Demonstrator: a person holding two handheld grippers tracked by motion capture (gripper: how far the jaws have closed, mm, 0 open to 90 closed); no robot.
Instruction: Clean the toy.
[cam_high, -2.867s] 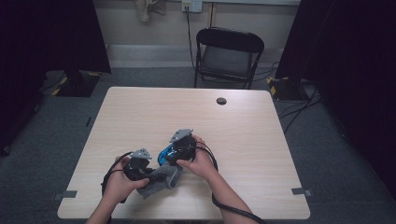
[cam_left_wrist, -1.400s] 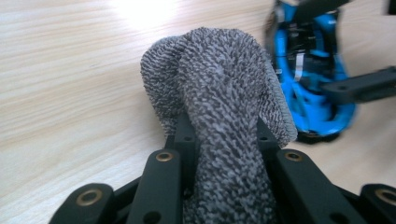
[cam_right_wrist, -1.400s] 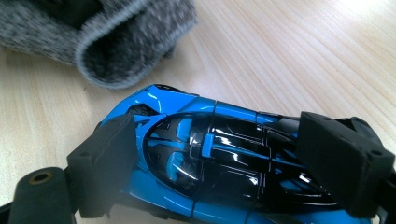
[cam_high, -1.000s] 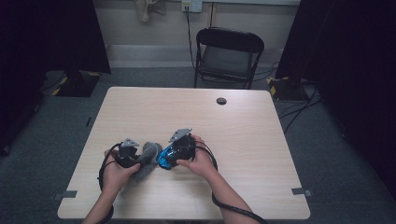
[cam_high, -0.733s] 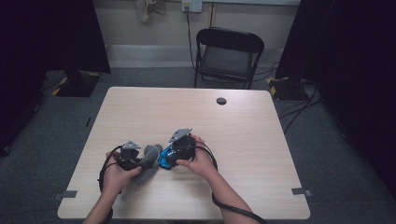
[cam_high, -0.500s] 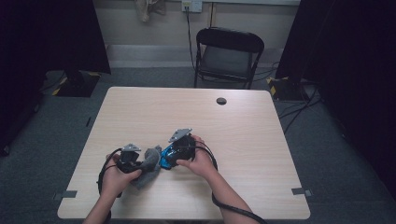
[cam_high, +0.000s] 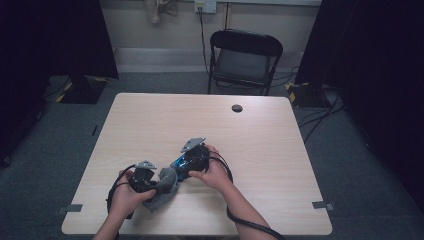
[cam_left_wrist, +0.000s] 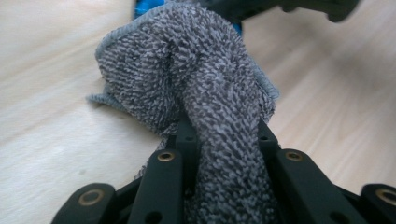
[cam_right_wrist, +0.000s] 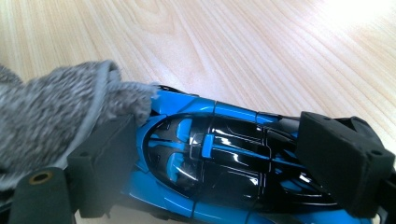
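Black folding chair (cam_high: 244, 60) behind wooden table (cam_high: 150, 120); grey, apparently carpeted floor (cam_high: 45, 150).

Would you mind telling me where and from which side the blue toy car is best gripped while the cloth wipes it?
Across its flanks, coming from above, as the right gripper does now: the blue toy car is long and narrow, so the jaws span its width. Gripping at mid-body would likely leave its end free for the grey cloth, which the left gripper clamps and presses against it.

A bunched grey terry cloth (cam_left_wrist: 205, 88) touches a glossy blue-and-black toy car (cam_right_wrist: 219, 158), seemingly at one end.
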